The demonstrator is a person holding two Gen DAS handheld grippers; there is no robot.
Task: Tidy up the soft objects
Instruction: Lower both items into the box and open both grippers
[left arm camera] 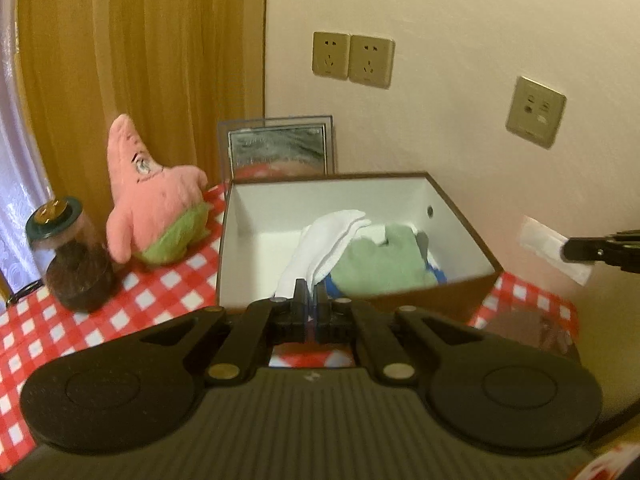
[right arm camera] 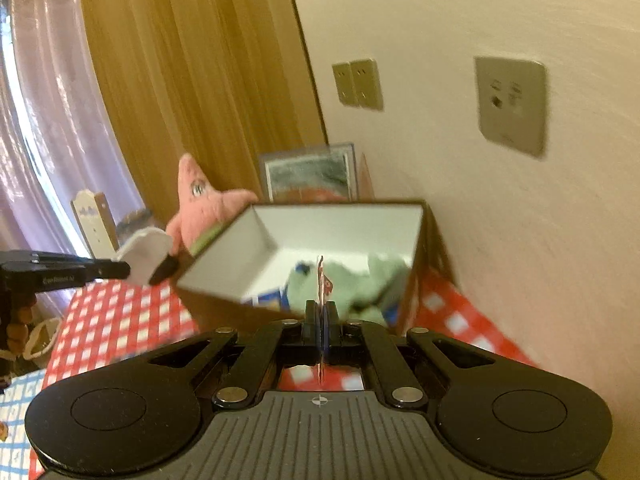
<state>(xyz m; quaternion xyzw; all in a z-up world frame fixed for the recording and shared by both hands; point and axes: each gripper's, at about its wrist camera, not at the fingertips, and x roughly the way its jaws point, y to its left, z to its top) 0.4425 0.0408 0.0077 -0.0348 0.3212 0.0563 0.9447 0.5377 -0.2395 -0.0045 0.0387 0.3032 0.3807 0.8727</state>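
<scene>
Left wrist: left tongs (left arm camera: 311,294) clenched on white cloth (left arm camera: 328,240) over box (left arm camera: 460,216).

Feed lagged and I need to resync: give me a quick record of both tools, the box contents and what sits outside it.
left tool: shut on white pad
right tool: shut on white packet
box: open, on checked tablecloth
in box: white cloth, green cloth, something blue beneath
outside box: pink plush, standing left of it
</scene>
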